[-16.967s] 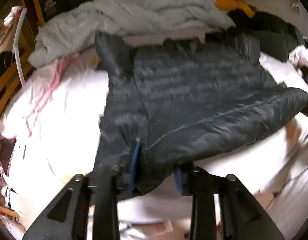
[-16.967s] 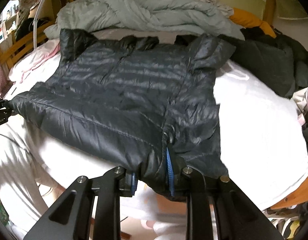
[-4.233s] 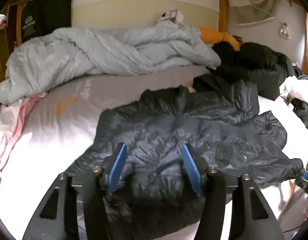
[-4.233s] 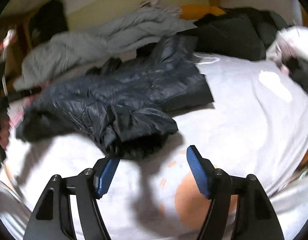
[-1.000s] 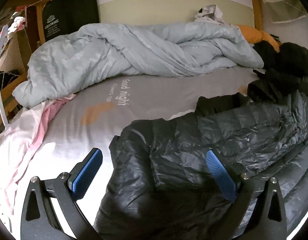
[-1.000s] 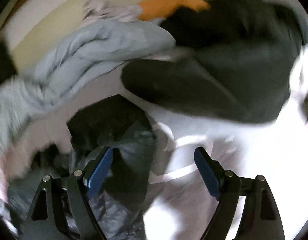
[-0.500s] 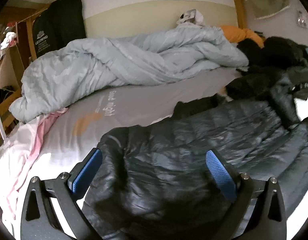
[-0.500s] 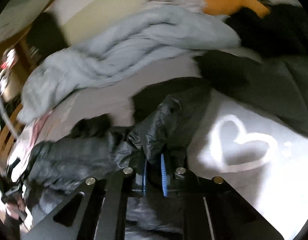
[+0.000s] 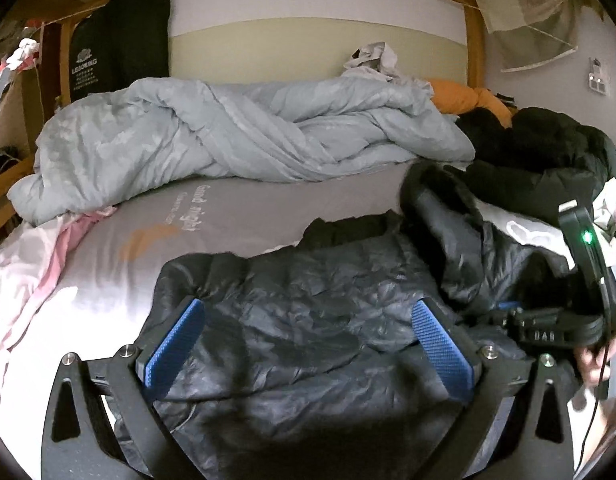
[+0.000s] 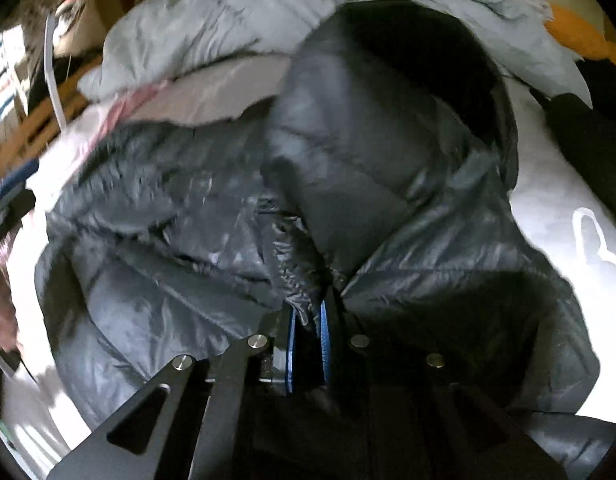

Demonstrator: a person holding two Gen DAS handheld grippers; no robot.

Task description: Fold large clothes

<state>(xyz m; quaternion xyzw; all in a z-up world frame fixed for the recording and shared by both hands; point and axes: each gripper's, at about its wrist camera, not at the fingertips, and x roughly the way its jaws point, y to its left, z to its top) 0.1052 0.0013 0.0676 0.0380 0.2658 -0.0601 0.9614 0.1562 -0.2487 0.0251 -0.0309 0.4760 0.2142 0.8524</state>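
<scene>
A dark quilted puffer jacket (image 9: 308, 304) lies crumpled on the bed. My left gripper (image 9: 308, 344) is open and empty, its blue pads wide apart just above the jacket's near part. My right gripper (image 10: 308, 320) is shut on a fold of the jacket (image 10: 367, 168) and holds the sleeve or side panel lifted over the body. In the left wrist view the right gripper (image 9: 547, 324) shows at the right edge with the lifted sleeve (image 9: 447, 216) beside it.
A grey sheet (image 9: 236, 216) covers the bed. A rumpled light grey duvet (image 9: 236, 136) lies along the back. Black coats (image 9: 547, 152) and an orange cloth (image 9: 467, 98) are piled at the back right. Pink and white bedding (image 9: 36, 256) lies at the left.
My right gripper has closed on the jacket's sleeve and is carrying it up and leftward over the body. My left gripper stays open, a little lower over the jacket.
</scene>
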